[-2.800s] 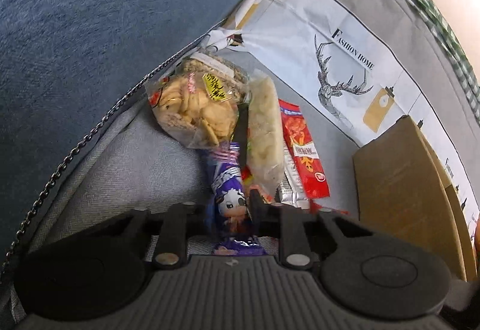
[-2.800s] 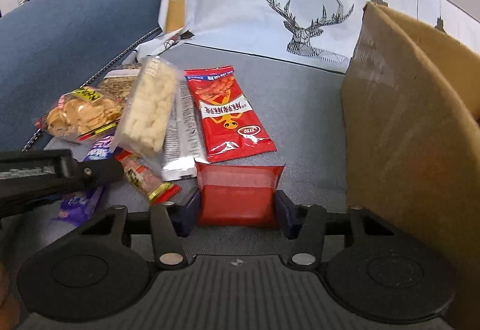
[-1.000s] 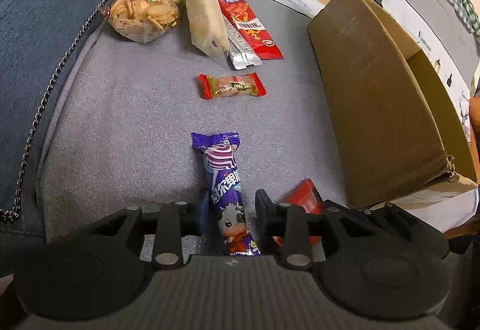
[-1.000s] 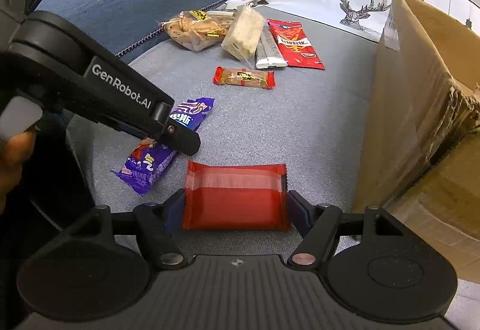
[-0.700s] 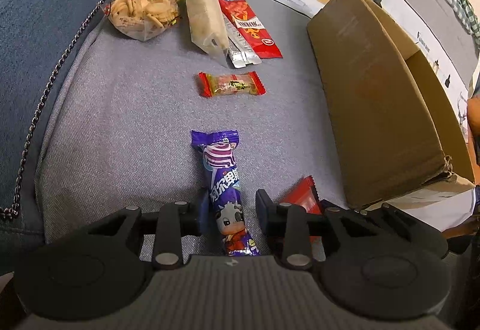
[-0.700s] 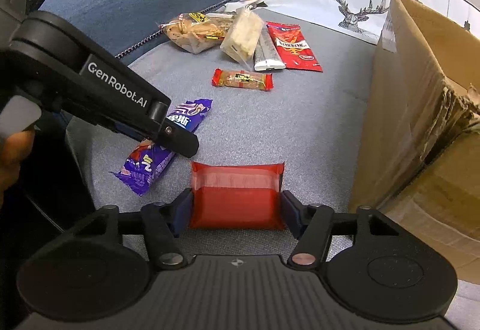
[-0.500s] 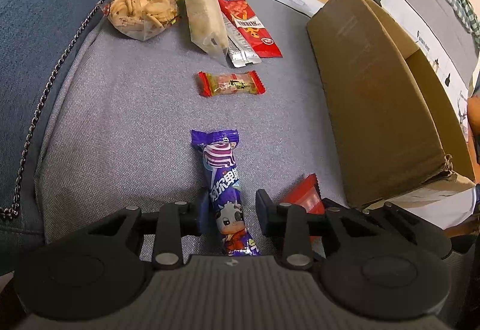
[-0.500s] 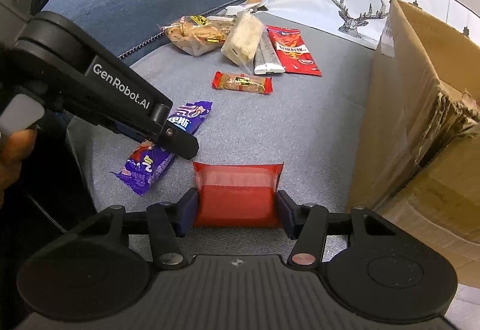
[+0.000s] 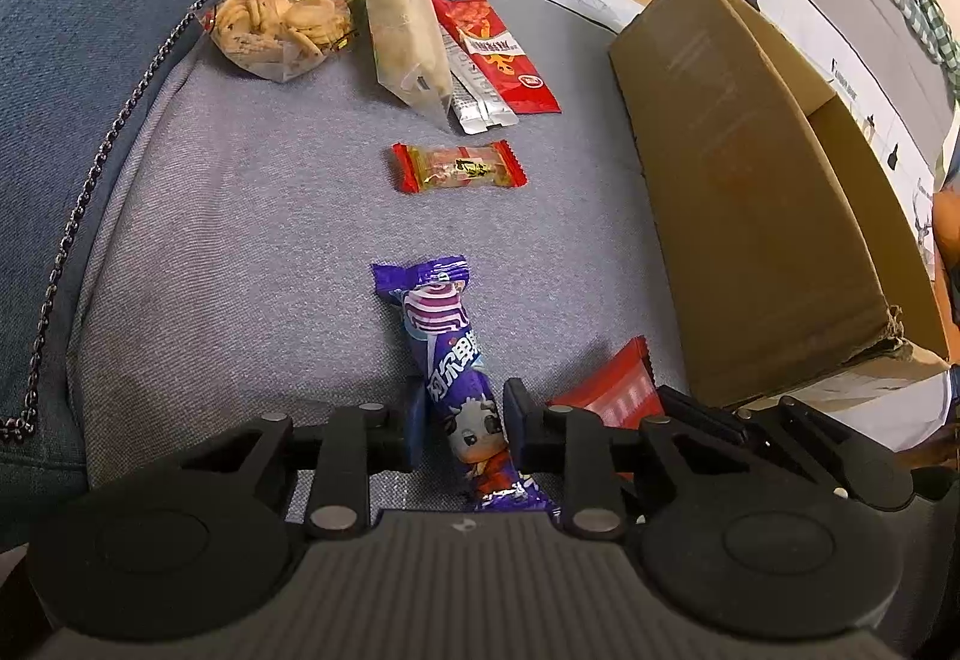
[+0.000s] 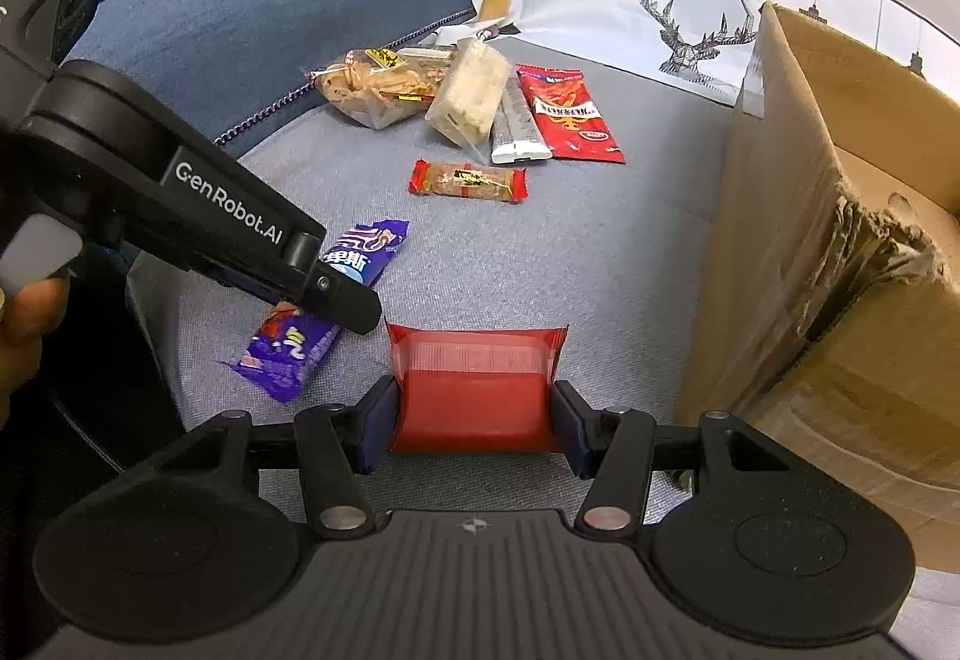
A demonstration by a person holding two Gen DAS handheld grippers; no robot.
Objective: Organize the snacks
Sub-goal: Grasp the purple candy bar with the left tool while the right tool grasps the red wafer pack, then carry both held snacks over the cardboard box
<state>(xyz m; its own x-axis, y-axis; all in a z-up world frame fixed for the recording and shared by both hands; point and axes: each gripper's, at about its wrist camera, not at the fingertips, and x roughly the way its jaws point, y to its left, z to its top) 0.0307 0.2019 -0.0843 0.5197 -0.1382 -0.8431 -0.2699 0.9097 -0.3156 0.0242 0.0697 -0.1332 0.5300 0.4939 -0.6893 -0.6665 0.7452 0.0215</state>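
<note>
My left gripper is shut on a purple candy wrapper, held low over the grey sofa cushion; it also shows in the right wrist view. My right gripper is shut on a red snack pack, whose corner shows in the left wrist view. An open cardboard box stands to the right, also in the left wrist view. A small red-ended candy bar lies on the cushion ahead.
At the back lie a clear bag of biscuits, a pale snack bag, a silver packet and a red sachet. A blue sofa arm with a metal chain runs on the left. A deer-print cloth hangs behind.
Both grippers have pulled back from the snack pile toward the cushion's near end, each carrying its pack. In the last second the right jaws have closed tighter on the red pack.
</note>
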